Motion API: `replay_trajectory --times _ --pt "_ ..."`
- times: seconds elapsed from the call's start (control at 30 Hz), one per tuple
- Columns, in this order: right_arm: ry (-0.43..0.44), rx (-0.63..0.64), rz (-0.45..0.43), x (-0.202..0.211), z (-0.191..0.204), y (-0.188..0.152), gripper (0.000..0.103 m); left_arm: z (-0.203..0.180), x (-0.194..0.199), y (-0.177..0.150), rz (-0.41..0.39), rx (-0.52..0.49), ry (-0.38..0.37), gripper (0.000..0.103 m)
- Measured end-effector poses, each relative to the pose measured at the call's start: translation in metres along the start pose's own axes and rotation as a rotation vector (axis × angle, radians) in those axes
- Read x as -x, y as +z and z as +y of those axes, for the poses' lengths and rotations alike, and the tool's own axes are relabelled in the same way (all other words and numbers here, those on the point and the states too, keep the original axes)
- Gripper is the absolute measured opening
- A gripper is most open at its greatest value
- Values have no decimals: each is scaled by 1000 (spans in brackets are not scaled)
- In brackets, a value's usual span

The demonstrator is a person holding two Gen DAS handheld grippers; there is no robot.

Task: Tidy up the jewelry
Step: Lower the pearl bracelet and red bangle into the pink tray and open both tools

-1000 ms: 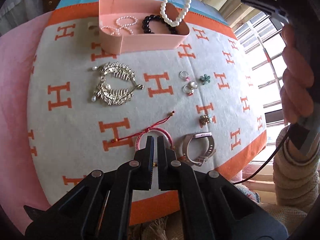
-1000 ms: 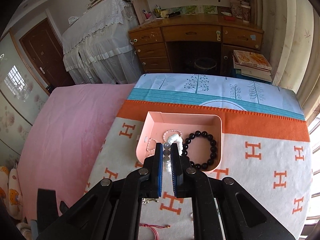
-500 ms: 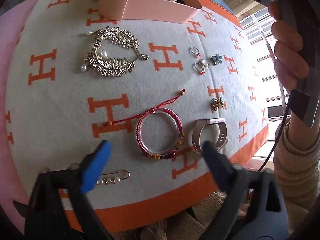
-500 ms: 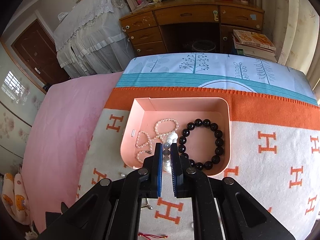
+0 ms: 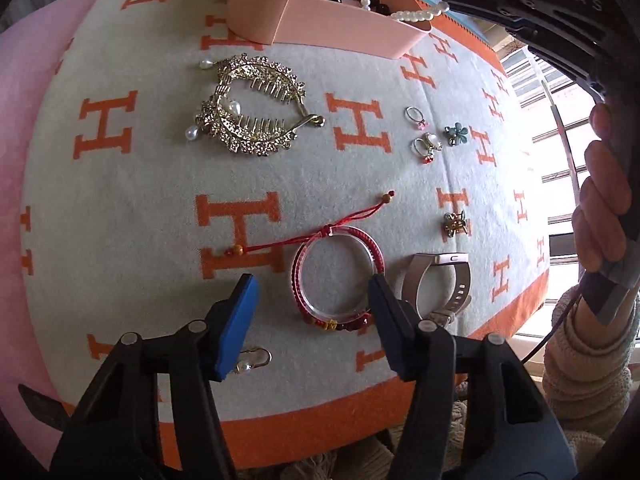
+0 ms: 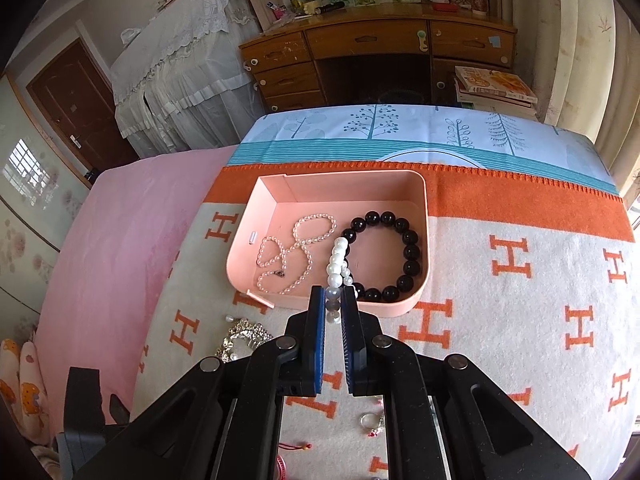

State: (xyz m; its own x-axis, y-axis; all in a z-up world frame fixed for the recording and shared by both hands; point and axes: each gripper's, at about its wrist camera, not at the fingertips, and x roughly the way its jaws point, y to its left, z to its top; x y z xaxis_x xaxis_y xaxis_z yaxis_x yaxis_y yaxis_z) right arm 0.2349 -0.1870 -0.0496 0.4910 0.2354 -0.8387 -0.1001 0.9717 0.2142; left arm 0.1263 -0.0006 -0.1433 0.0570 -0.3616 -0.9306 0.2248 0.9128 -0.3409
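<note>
So two things are going at once here. The right claw (image 6: 333,300) is clamped on a pearl bracelet (image 6: 337,264), dangling it over the pink box (image 6: 424,216) mid-frame; next it just needs to let go inside. The left claw (image 5: 312,300) is closing, jaws either side of the red cord bangle (image 5: 338,276) at lower centre, not pinching yet.
</note>
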Motion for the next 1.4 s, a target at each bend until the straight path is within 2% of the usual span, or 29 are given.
replay_trajectory --times 0.17,0.2,0.23,0.27,0.3,0.43,0.63,0.87,1.0,1.17,1.4 --pt "14 20 -22 15 5 -13 7 -15 -5 -1 -2 -57 68 45" --pt "17 24 -23 17 5 -14 7 -19 -7 -1 -2 -70 77 40" --pt "18 29 -24 18 6 -16 7 -24 -8 -2 -3 -88 87 32" --pt "18 30 -27 20 7 -16 7 -29 -10 -2 6 -105 97 4" --pt "18 29 -29 21 7 -17 7 -31 -13 -3 23 -107 86 4" --pt "32 16 -29 24 6 -21 7 -39 -8 -5 -27 -121 74 3" --pt "55 4 -35 31 -1 -29 7 -43 39 6 -148 -143 50 3" --pt "69 -55 -95 55 -21 -33 7 -32 102 58 -334 -87 86 4" --pt "67 -72 -105 58 -30 -30 7 -24 124 98 -386 -55 109 4" --pt "57 -60 -126 62 -29 -15 7 -24 123 138 -400 -30 153 4" --pt "61 -54 -169 60 -17 26 7 -14 71 175 -352 -3 228 4"
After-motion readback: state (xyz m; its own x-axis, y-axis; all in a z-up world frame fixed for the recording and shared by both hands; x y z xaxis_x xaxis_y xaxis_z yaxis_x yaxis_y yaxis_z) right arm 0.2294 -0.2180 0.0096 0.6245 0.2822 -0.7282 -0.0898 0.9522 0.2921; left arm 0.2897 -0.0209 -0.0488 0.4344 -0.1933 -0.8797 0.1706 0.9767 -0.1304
